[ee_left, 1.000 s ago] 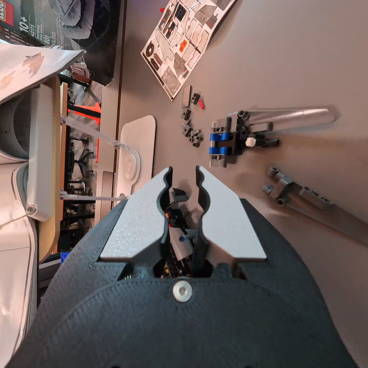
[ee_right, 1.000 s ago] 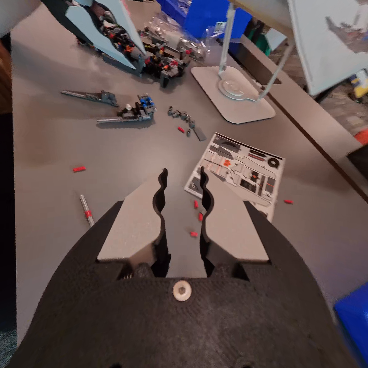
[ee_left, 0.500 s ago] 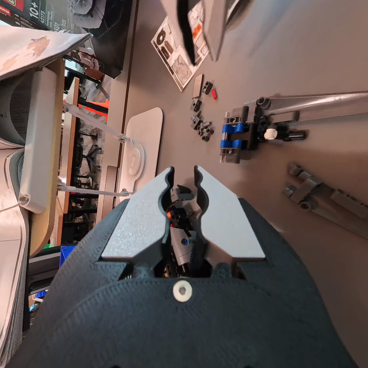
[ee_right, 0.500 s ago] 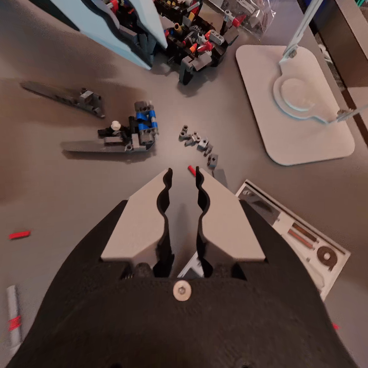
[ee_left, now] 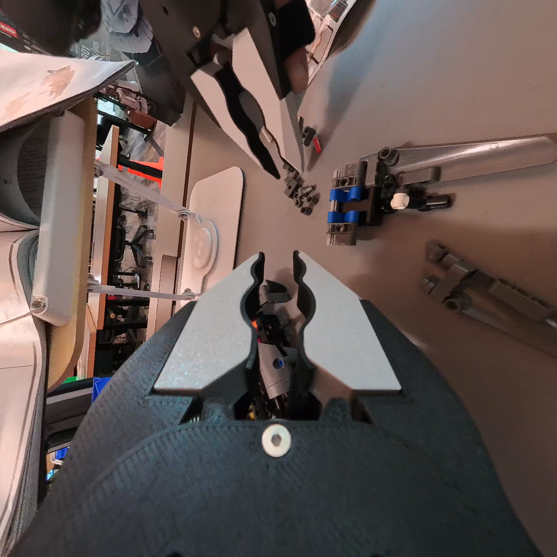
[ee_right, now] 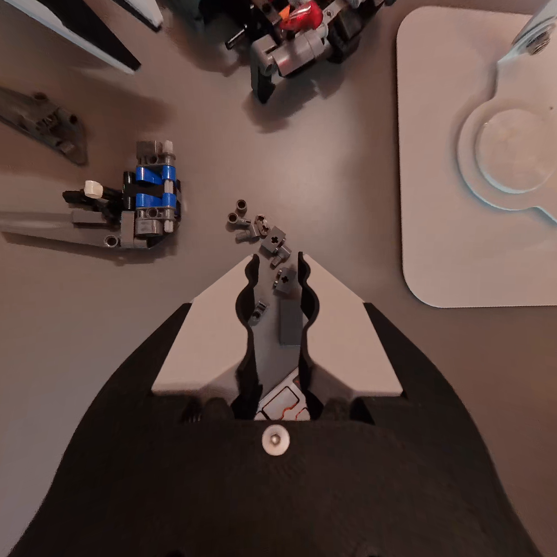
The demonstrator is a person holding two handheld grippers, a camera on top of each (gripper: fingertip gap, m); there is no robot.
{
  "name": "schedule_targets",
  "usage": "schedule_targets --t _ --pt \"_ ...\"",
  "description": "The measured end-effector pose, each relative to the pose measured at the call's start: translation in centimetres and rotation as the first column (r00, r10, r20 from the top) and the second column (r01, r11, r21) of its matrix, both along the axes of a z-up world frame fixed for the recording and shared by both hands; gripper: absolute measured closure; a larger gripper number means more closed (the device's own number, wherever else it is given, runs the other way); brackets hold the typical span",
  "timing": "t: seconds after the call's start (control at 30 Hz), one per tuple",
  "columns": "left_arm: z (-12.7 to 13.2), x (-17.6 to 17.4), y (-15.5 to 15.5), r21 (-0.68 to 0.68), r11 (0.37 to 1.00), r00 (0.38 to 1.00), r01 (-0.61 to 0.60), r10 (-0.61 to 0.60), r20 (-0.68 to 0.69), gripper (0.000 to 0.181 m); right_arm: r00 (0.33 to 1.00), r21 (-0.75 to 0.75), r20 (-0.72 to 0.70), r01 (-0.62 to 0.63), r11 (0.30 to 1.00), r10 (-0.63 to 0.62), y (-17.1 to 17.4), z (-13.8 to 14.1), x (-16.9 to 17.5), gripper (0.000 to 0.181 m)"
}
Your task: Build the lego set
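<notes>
My left gripper (ee_left: pixel 278 256) is shut on the partly built dark lego model (ee_left: pixel 272 355), which fills the gap between its fingers. The model's front end also shows in the right wrist view (ee_right: pixel 301 45), lifted above the table. My right gripper (ee_right: pixel 278 256) is open and empty, low over a cluster of small grey pieces (ee_right: pixel 256 226). A grey cross-hole brick (ee_right: pixel 284 280), a small connector (ee_right: pixel 259 312) and a flat grey tile (ee_right: pixel 291 321) lie between its fingers. It also shows in the left wrist view (ee_left: pixel 287 171), tips at the cluster (ee_left: pixel 303 196).
A sub-assembly with blue parts (ee_right: pixel 150 199) on a long grey panel (ee_left: pixel 482 150) lies left of the cluster. A second grey panel piece (ee_left: pixel 461 289) lies beyond it. A white stand base (ee_right: pixel 452 211) holds an instruction booklet (ee_left: pixel 45 81). A sticker sheet corner (ee_right: pixel 283 404) lies under my right gripper. The tips of one gripper are about 11 cm away from the tips of the other.
My right gripper has moved forward and down from over the sticker sheet to the small grey pieces, which now lie between its fingers. My left gripper has kept hold of the model.
</notes>
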State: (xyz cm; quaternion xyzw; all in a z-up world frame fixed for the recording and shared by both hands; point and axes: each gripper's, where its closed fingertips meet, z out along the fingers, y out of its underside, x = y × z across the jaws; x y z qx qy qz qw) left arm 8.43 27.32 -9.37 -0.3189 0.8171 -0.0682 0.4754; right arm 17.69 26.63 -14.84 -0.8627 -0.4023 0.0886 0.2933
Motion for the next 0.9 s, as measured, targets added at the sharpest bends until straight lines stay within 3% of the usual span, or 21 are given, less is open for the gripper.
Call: schedule_targets --t 0.33,0.57,0.9 --pt "0.2 0.4 -0.3 0.013 1.000 1.000 0.000 -0.001 0.005 0.165 0.999 -0.017 -0.017 0.041 0.999 -0.041 0.1 -0.7 0.1 0.180" --pt "0.0 0.9 -0.4 0.016 1.000 1.000 -0.007 0.007 0.008 0.165 0.999 0.016 -0.033 0.042 0.999 -0.041 0.0 -0.6 0.2 0.181" --pt "2.6 2.1 -1.3 0.018 1.000 0.989 -0.006 0.004 0.146 0.155 0.990 0.145 -0.139 -0.001 0.989 0.021 -2.4 4.9 -2.3 0.180"
